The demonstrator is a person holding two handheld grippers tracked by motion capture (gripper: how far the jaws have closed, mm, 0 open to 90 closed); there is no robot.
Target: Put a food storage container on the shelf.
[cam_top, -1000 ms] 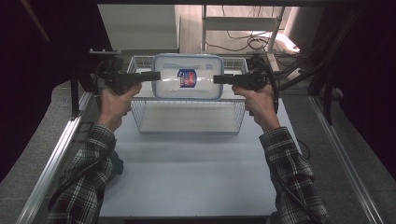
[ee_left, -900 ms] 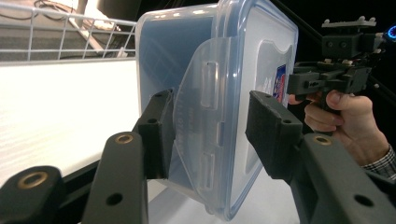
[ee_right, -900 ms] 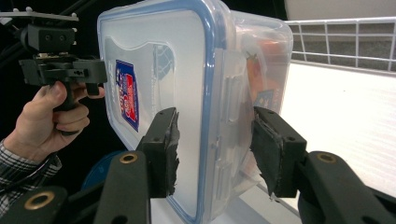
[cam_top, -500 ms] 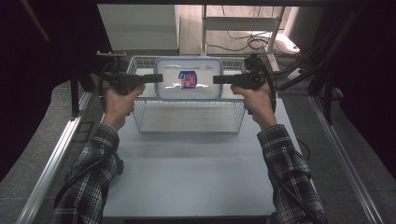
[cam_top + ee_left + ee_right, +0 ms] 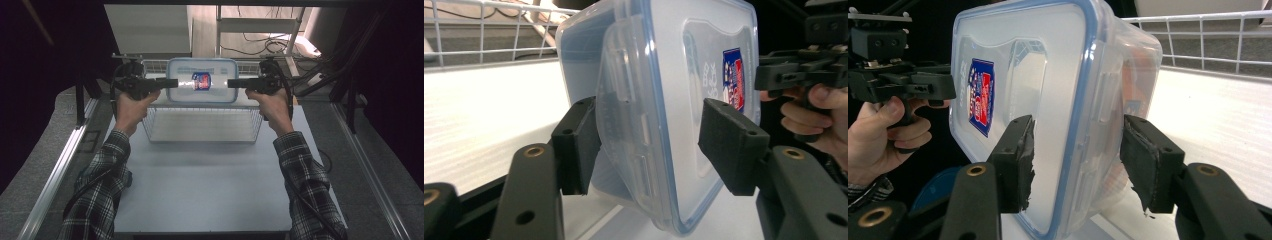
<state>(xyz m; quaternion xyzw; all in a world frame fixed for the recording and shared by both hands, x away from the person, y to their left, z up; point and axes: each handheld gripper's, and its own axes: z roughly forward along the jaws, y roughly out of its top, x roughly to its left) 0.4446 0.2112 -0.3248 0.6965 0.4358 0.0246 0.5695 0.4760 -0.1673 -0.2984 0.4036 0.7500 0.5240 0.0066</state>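
Note:
A clear plastic container (image 5: 201, 96) with a blue-rimmed lid and a red-and-blue label hangs over the rear of a white wire basket (image 5: 200, 131). My left gripper (image 5: 172, 83) grips its left end and my right gripper (image 5: 231, 83) its right end. In the left gripper view the jaws of my left gripper (image 5: 649, 145) straddle the container (image 5: 674, 65) at a side clip. Likewise, my right gripper (image 5: 1075, 160) has one jaw on the lid and one on the underside of the container (image 5: 1048, 60). Something orange shows through its wall.
The basket stands at the back of a white table (image 5: 210, 190). A metal rail (image 5: 60, 165) runs along the table's left side. Cables (image 5: 260, 47) and a frame lie beyond the basket. Dark curtains close both sides.
The container has stayed over the back of the basket. Both hands have shifted only slightly, keeping their hold.

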